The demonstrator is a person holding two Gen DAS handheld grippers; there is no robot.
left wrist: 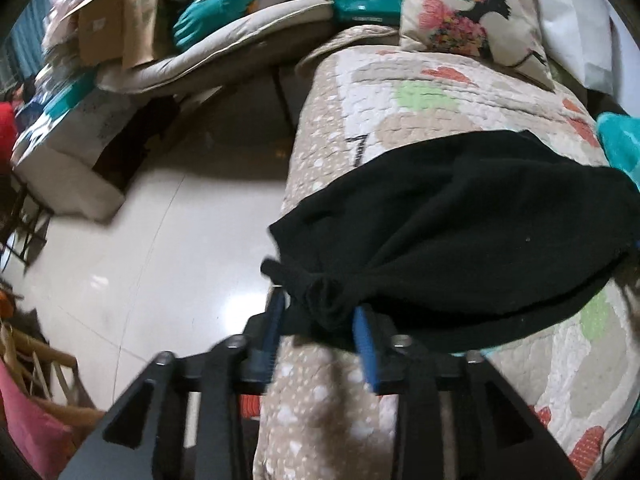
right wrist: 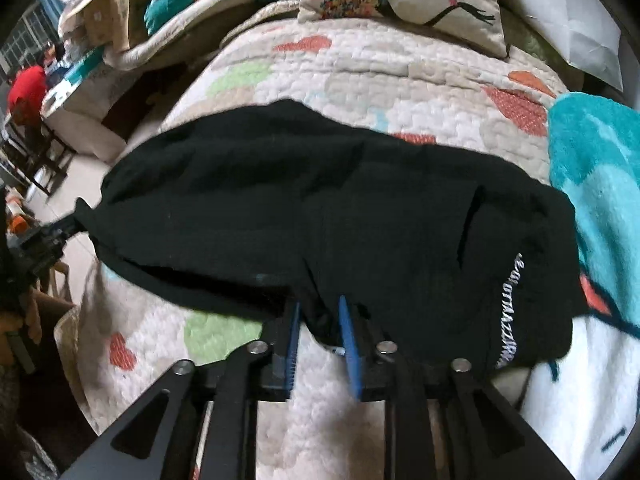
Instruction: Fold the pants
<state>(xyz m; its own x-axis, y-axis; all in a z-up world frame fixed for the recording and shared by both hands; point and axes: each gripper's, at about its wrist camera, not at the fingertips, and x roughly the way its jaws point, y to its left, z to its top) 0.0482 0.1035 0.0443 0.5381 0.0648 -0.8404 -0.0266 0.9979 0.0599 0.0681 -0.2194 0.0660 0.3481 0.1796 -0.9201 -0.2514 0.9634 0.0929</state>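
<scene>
Lying crosswise on the quilt (right wrist: pixel 360 80), the black pants (right wrist: pixel 320 208) run left-right, bunched hems between the parted left gripper (left wrist: pixel 320 320) pads, near edge between the parted right gripper (right wrist: pixel 320 320) pads.

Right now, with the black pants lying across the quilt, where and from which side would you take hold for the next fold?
Grip the black pants at the near long edge, coming from above on the near side. The bunched hem end and the fabric by the right gripper offer thick folds, likely easier to pinch than the flat middle on the quilt.
</scene>
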